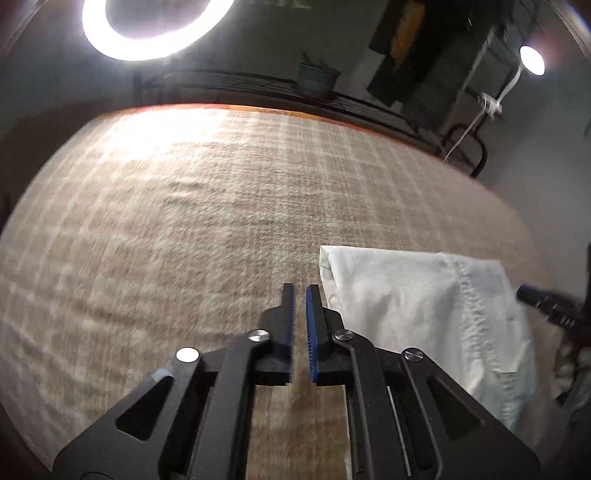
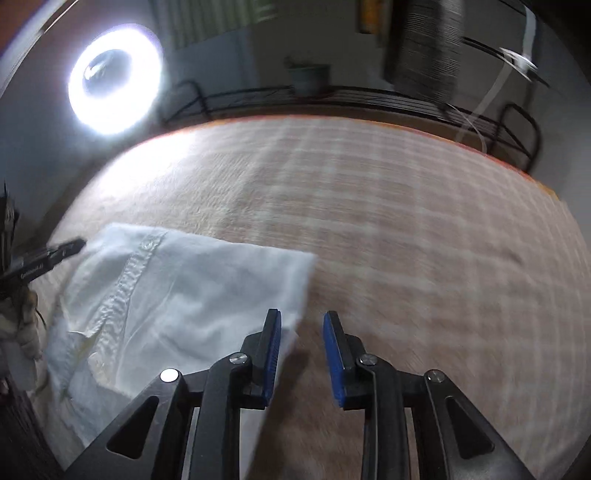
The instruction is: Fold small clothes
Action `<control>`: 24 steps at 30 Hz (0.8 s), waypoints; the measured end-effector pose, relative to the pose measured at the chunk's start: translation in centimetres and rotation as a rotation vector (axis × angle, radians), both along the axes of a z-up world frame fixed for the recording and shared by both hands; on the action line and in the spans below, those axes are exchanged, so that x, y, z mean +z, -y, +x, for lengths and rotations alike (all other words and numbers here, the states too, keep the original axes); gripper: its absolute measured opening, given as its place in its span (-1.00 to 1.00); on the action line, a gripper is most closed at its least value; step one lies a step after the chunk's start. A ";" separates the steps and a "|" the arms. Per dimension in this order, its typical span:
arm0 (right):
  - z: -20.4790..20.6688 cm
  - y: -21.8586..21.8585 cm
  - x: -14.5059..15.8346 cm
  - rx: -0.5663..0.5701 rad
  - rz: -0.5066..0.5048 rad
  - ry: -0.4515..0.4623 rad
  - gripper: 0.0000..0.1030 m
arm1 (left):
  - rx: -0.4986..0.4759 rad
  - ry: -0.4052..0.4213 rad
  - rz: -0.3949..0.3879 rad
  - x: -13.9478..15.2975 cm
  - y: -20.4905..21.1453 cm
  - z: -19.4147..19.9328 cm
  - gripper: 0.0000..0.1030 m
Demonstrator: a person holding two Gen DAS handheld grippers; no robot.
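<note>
A white folded garment point(image 1: 424, 317) with a stitched seam lies on the beige checked cloth; it also shows in the right wrist view point(image 2: 177, 295). My left gripper point(image 1: 300, 291) hovers just left of the garment's near left edge, its jaws nearly closed with a thin gap and nothing between them. My right gripper point(image 2: 302, 321) is open and empty at the garment's right edge, its left finger point(image 2: 271, 339) over the cloth's border. Each gripper shows at the edge of the other's view: the right one point(image 1: 546, 306) and the left one point(image 2: 48, 254).
The beige checked tablecloth point(image 1: 184, 221) covers the table, with an orange edge at the far side point(image 1: 295, 112). A ring light point(image 1: 147, 29) shines at the back left. A black wire rack point(image 2: 332, 99) and a small pot point(image 2: 308, 77) stand behind the table.
</note>
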State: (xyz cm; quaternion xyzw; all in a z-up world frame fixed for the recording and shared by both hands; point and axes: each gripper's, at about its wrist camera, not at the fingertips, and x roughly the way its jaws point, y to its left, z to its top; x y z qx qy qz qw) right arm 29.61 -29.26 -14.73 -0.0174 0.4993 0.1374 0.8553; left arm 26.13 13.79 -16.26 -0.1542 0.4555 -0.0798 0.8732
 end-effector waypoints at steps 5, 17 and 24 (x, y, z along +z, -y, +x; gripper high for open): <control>-3.0 2.2 1.5 -0.040 0.160 -0.007 -0.28 | 0.021 -0.058 -0.206 0.2 -3.1 -2.8 -0.42; -6.0 5.3 -2.1 -0.122 0.474 -0.150 0.16 | 0.062 -0.212 -0.500 -3.3 -3.4 -5.5 -0.31; -5.2 5.6 -4.3 -0.142 0.597 -0.195 0.04 | 0.102 -0.255 -0.651 -5.0 -3.2 -4.7 -0.31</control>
